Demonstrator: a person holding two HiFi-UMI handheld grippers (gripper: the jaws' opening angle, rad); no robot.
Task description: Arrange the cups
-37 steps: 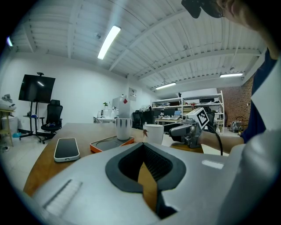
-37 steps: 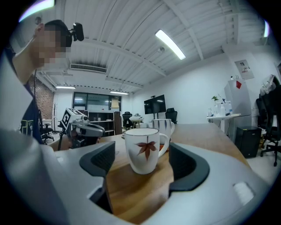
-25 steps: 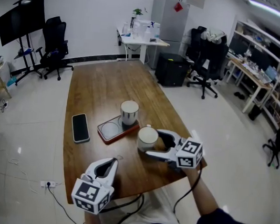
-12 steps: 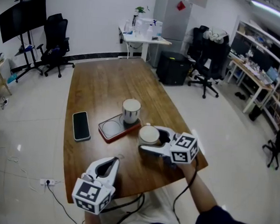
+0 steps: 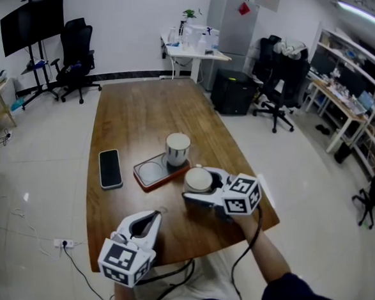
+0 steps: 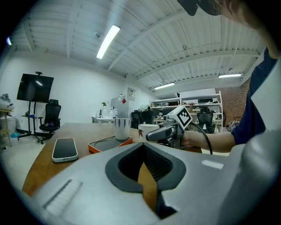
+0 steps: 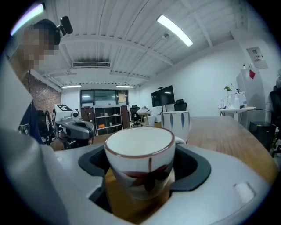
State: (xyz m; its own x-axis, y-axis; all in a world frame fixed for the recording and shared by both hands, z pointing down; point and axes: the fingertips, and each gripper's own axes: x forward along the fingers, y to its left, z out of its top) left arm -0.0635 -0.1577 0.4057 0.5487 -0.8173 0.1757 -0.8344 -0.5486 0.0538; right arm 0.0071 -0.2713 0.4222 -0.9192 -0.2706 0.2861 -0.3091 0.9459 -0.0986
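Note:
A white cup with a red leaf mark [image 5: 198,179] [image 7: 140,162] stands on the wooden table [image 5: 139,111], just right of an orange tray [image 5: 141,183]. My right gripper [image 5: 194,186] [image 7: 139,149] has just been closing and is shut on this cup, its pads against both sides. A second white cup with blue stripes [image 5: 177,148] [image 7: 175,123] stands upright on the tray's far right corner. My left gripper [image 5: 155,214] rests shut near the table's front edge with nothing in it, apart from the cups.
A black phone [image 5: 110,169] lies left of the tray. The tray's near round recess [image 5: 149,173] holds nothing. Office chairs, a desk and shelves stand beyond the table on the floor.
My right gripper has slid left around the red-leaf cup, which now sits deep between its jaws. The left gripper has not moved.

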